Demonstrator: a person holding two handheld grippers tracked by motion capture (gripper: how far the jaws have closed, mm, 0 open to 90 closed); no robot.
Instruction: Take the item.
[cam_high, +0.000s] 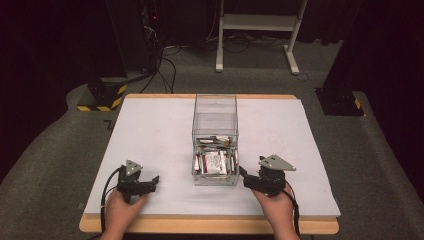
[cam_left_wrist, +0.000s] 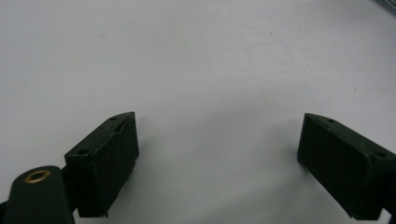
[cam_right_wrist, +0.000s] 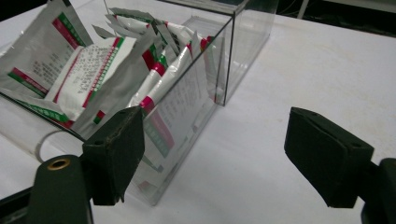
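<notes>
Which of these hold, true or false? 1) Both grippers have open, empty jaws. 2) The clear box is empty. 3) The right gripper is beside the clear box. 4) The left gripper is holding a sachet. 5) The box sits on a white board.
1) True. The left gripper and the right gripper both show jaws spread wide with nothing between them.
2) False. The clear box holds red, green and white sachets in its near end.
3) True. It sits just right of the box's near corner.
4) False. Its jaws are over bare white board, well left of the box.
5) True. The box stands on the white board.
</notes>
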